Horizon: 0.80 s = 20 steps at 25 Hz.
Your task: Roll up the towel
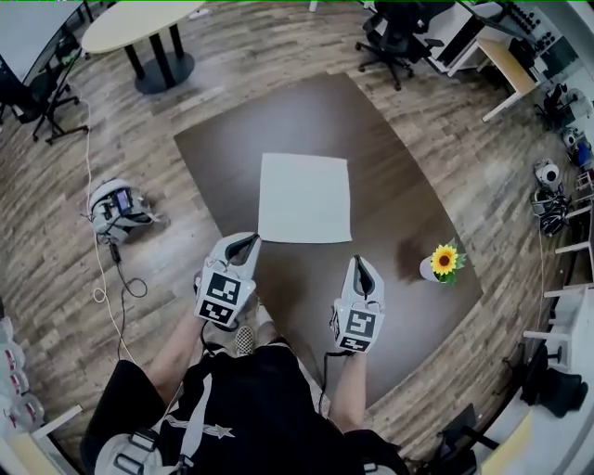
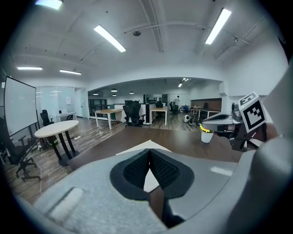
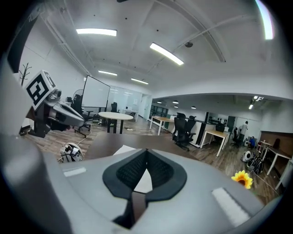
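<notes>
A white towel (image 1: 304,197) lies flat and unrolled in the middle of a dark brown table (image 1: 390,158). My left gripper (image 1: 252,239) hovers just off the towel's near left corner, jaws shut and empty. My right gripper (image 1: 359,262) hangs over the table a little short of the near right corner, also shut with nothing in it. In the left gripper view the towel (image 2: 146,147) shows beyond the closed tips (image 2: 149,151), with the right gripper (image 2: 229,121) at the right. In the right gripper view the towel (image 3: 122,150) lies ahead-left of the closed tips (image 3: 146,151).
A small white pot with a sunflower (image 1: 443,262) stands on the table's right side near the right gripper. A round table (image 1: 139,26) and office chairs (image 1: 397,35) stand beyond. A device with cables (image 1: 116,209) lies on the wooden floor to the left.
</notes>
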Available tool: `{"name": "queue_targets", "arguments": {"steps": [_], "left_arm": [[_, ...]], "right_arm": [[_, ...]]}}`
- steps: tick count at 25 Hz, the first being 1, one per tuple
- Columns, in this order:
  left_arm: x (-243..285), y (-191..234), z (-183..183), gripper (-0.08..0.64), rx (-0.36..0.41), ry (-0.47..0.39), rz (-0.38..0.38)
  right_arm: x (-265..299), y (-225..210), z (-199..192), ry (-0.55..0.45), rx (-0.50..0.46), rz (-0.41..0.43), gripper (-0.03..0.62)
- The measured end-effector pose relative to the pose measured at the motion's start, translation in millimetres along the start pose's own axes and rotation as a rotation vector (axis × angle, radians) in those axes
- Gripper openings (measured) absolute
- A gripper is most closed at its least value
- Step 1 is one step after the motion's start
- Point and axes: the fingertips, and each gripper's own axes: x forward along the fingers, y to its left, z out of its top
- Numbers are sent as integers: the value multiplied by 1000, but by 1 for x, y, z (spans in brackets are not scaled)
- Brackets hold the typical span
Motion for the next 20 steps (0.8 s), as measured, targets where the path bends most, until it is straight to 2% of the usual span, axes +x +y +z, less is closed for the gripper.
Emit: {"name": "queue_targets", "arguments": {"steps": [12,16,20], "left_arm": [[93,20,-69,11,-59,189,-32],[111,19,-92,11,-25,244,-61],[122,13,-104,11,89,309,-139]], "right_arm": [[102,0,-83,194,-11,124,5],[119,12,-104,240,-97,232,5],[123,20,-128,297,-275,376,5]]}}
